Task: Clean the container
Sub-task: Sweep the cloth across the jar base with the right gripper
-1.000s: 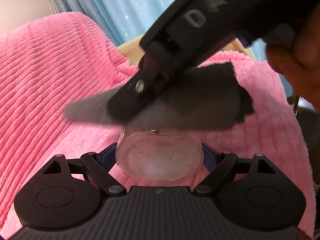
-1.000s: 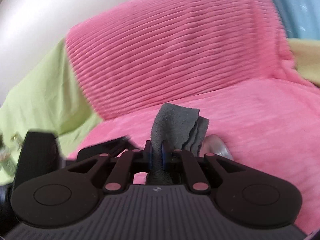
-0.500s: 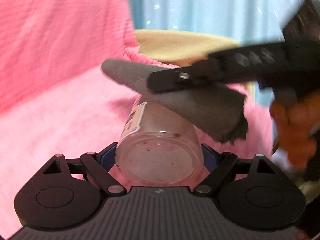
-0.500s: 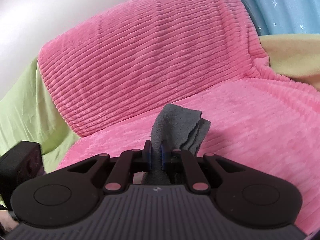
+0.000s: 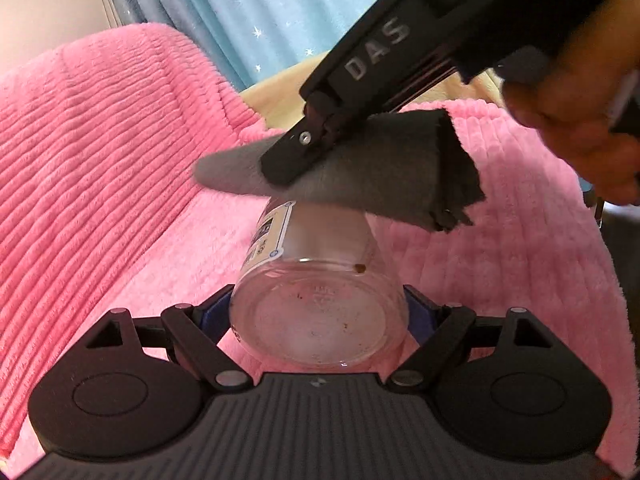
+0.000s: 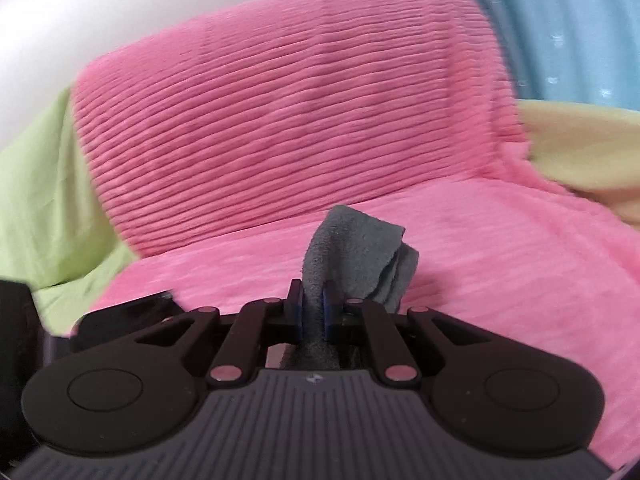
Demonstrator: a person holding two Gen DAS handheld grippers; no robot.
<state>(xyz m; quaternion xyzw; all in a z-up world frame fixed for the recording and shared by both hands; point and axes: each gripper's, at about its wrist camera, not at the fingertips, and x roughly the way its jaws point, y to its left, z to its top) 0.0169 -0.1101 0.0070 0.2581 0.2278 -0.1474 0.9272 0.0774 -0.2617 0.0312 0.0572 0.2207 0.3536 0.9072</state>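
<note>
Left claw (image 5: 318,312): your left claw is clamped on the base end of the clear plastic jar (image 5: 320,280), one blue pad on each side.
Jar: it lies tipped away from you, bottom toward the camera, over the pink blanket (image 5: 100,152). Brown specks dot the bottom and one sits on the wall. A white label (image 5: 270,236) runs along its left side.
Right claw (image 6: 313,312): your jaws are pinched together on the grey cloth (image 6: 356,256), which sticks out ahead of them.
Cloth on jar: in the left wrist view the cloth (image 5: 360,168) drapes over the jar's far end, touching it, with your right hand (image 5: 580,120) at the upper right.
Background: pink ribbed blanket, green sheet (image 6: 40,200) to the left, blue starred curtain (image 5: 248,12) behind.
</note>
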